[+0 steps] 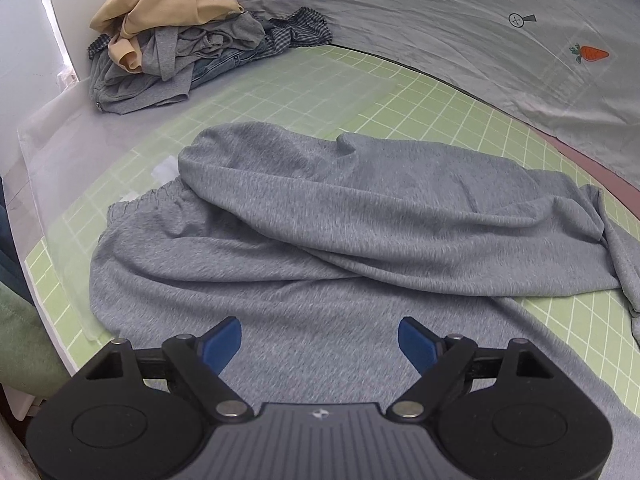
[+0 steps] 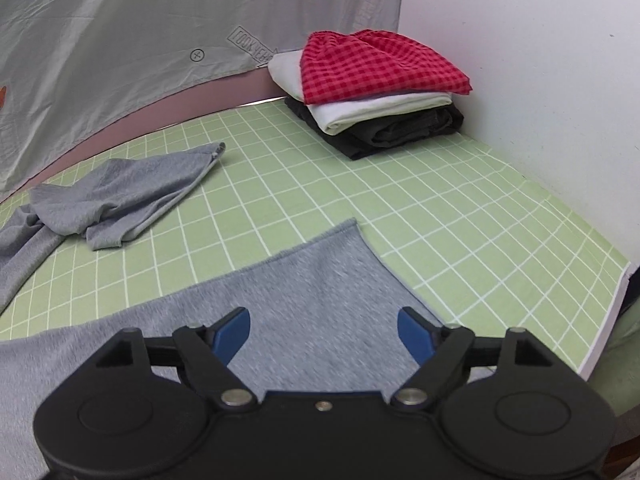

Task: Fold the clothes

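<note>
- Grey trousers (image 1: 320, 240) mid-desk, one leg flopped over the other; far hem (image 2: 176, 168) bunched.
- Left tongs (image 1: 320, 340) and right tongs (image 2: 324, 336) both apart, holding nothing.
- Risk: pinching both layers drags the whole garment.
- Right desk edge (image 2: 612, 292) close; clear green mat (image 2: 460, 208) ahead; folded stack (image 2: 380, 92) probably out of reach.

Green grid mat (image 2: 460, 216), carrot-print sheet (image 1: 460, 40).

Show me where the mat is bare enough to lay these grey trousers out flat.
Free: the green grid mat between the grey trousers, the folded stack and the white wall. Crowded: the far corner under the unfolded heap.
</note>
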The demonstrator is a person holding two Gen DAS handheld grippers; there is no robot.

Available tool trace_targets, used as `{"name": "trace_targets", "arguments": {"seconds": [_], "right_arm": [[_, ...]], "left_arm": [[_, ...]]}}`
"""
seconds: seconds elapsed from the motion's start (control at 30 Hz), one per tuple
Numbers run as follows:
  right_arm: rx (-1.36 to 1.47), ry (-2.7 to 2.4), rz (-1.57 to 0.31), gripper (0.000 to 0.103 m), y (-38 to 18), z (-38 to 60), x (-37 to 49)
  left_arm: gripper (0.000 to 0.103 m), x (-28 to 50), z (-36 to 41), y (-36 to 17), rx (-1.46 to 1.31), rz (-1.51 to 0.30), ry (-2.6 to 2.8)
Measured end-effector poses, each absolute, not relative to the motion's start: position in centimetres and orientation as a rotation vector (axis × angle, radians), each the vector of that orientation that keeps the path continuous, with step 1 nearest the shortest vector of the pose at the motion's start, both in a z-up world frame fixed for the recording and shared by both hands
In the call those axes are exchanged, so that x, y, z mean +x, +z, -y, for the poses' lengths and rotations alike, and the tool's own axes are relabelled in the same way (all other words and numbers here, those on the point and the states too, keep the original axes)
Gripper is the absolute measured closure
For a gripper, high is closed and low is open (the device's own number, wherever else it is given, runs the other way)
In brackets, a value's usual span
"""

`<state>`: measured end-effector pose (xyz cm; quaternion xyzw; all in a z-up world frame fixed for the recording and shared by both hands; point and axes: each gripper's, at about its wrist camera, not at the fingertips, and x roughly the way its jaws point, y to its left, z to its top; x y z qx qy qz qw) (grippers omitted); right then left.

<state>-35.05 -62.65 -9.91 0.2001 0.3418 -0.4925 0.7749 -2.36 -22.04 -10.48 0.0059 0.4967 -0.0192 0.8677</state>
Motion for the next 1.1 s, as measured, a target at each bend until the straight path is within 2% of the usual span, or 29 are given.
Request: {"name": "trace_targets", "arguments": {"seconds": [0.7,0.77,0.87,0.97,1.03,1.1], "right_arm": [[0.538,-0.933,-0.713,0.024,-14.4,76.8,-15.2],[0.533,-0.923,-0.71,0.029,-14.9,77.9,-13.9],[0.515,-0.915,-0.728,0.042,-15.6,79.5,-12.1],[0.496,-0.915,-0.741,0.066,-15.8,80.8,-11.3],[0.506,-0.901,-0.742,0.1,-15.9,81.7,-11.2],[0.499,-0.893,-0.737,0.1,-15.7,82.9,-11.1]], "left_arm": [[0.017,9.8,26.9,-16.3,0.065,-1.14,0.1],[0.016,10.5,27.2,-17.0,0.088,-1.153,0.108],[0.013,11.1,27.7,-17.7,0.104,-1.168,0.121],[0.01,11.4,27.9,-17.9,0.117,-1.157,0.131],[0.008,11.4,27.7,-18.0,0.11,-1.156,0.136],[0.007,11.5,27.4,-18.0,0.1,-1.156,0.137]]}}
